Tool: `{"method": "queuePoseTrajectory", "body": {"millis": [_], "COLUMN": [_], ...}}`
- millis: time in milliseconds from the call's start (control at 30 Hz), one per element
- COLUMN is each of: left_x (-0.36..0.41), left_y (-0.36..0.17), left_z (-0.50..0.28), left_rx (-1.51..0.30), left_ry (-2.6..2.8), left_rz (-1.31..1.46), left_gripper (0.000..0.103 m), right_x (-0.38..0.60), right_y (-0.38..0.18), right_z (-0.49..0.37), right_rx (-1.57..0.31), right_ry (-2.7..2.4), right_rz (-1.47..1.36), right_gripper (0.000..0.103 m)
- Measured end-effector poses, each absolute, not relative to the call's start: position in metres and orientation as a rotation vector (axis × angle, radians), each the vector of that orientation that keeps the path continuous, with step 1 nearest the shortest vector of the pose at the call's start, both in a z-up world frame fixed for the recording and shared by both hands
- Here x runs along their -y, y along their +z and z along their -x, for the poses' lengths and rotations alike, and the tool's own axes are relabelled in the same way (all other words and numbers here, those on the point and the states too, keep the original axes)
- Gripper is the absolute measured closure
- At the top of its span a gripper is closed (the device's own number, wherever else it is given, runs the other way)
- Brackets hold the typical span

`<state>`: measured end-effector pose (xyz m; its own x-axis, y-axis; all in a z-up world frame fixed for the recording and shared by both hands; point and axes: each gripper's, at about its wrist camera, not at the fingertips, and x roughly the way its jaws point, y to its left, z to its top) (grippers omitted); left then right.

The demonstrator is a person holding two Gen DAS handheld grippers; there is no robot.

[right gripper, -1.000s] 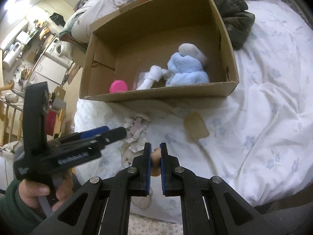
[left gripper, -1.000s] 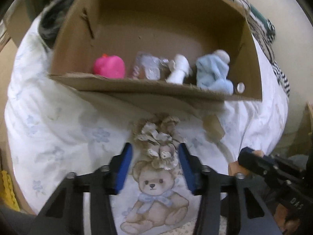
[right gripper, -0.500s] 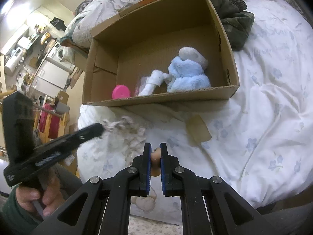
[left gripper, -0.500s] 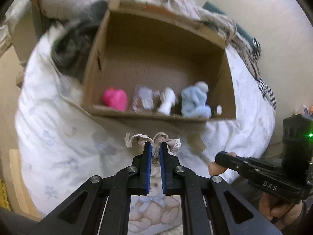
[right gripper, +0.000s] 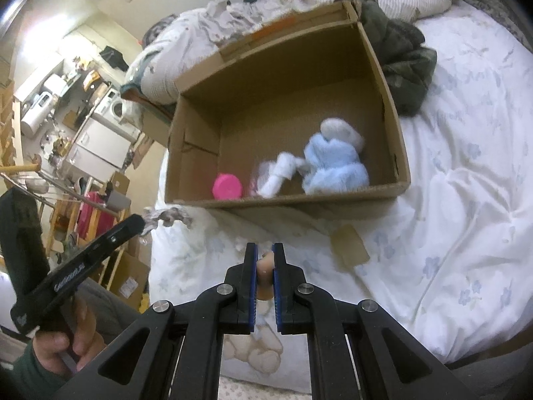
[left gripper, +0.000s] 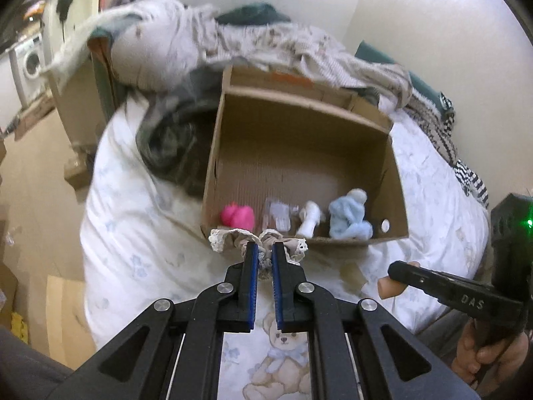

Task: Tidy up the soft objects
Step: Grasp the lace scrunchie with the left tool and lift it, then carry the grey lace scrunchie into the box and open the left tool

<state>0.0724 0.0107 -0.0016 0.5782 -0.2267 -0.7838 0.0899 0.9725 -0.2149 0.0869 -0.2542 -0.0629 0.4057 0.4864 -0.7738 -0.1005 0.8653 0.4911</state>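
Left gripper [left gripper: 263, 256] fingers clamp lace scrunchie [left gripper: 233, 238], raised | right gripper [right gripper: 265, 260] fingers pinch tan piece [right gripper: 266, 266], level

Bed [right gripper: 466, 173] w/ floral white duvet; cream walls [left gripper: 416, 16]; wood floor [left gripper: 30, 180]; washing machine [left gripper: 31, 63] beyond, far left.

Left wrist view: looks forward along the left hand-held gripper [left gripper: 263, 253], raised above the bed [left gripper: 126, 233], down toward the cardboard box [left gripper: 213, 153] near ahead.
Right wrist view: along the right hand-held gripper [right gripper: 265, 255], same bed [right gripper: 466, 166], box [right gripper: 393, 110] from rightward.
Shared: box, bed, each view catching the other gripper.
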Motion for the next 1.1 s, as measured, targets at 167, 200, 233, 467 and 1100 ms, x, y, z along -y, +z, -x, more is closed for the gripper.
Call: {"method": "queuePoseTrajectory", "body": {"millis": [167, 200, 233, 467, 1100], "left_x": [-0.010, -0.009, -0.009, -0.006, 0.012], "left_y": [0.030, 0.036, 0.042, 0.074, -0.017], "left_z": [-0.072, -0.076, -0.080, -0.120, -0.169], "left_rx": [-0.833, -0.816, -0.800, -0.730, -0.875], "left_ry": [-0.191, -0.194, -0.197, -0.204, -0.203], "left_rz": [0.134, 0.125, 0.119, 0.105, 0.067], "left_gripper": [0.095, 0.095, 0.095, 0.095, 0.095], "right_x": [0.247, 0.247, 0.247, 0.248, 0.245], "right_y": [-0.043, -0.039, -0.035, -0.004, -0.053], "right_z": [-0.101, -0.106, -0.109, -0.137, -0.176], "right_rx": [-1.051, -1.043, -1.033, -0.952, -1.009], "right_ry": [0.392, 0.395, 0.395, 0.394, 0.335], "right_rz": [-0.406, -0.410, -0.410, -0.372, -0.334], "right_gripper": [0.093, 0.093, 0.093, 0.093, 0.093]}}
